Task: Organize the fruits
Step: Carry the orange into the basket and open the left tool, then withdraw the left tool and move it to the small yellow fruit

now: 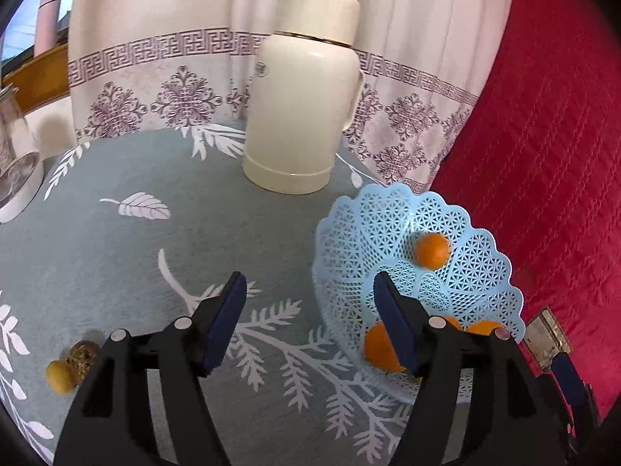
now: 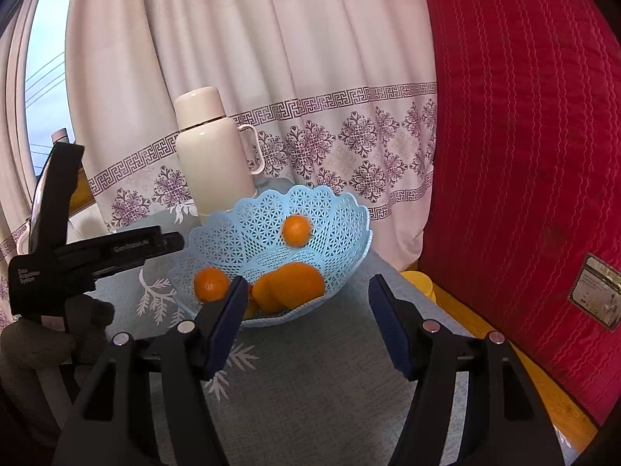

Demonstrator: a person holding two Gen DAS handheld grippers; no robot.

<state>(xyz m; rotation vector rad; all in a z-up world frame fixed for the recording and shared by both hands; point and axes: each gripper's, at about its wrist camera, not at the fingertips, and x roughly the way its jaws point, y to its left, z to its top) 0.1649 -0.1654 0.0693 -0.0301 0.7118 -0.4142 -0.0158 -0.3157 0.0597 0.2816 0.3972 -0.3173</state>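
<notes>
The fruits divide into two groups. Several oranges [image 2: 297, 285] lie in the light-blue lattice basket [image 2: 337, 209], and one small orange [image 2: 296, 230] shows blurred against the inner wall of the basket, apparently airborne or rolling. On the surface [image 1: 116, 256], well apart from the basket, a small yellow fruit [image 1: 59, 377] touches a brownish, rough-skinned fruit [image 1: 82, 355] whose kind cannot be determined. The left tool [image 1: 308, 312] stands about half open and holds nothing; one pad overlaps the near rim of the basket in view. The right tool [image 2: 308, 312] is likewise about half open and empty, positioned just in front of the basket. Handling judgement: the oranges appear light, firm and round, with a slightly dimpled peel that gives fair friction; the rounded form makes them liable to roll when nudged. The recommended hold is across the widest part, pads on opposite sides, with moderate pressure, since excess force may bruise the flesh. The two fruits on the surface are smaller and lie in contact, so closing on one risks displacing the other; an approach from above is advisable. The basket looks like thin, flexible plastic and may shift if a fruit is dropped against its wall. A cream thermos jug [image 1: 300, 93] stands behind the basket.
</notes>
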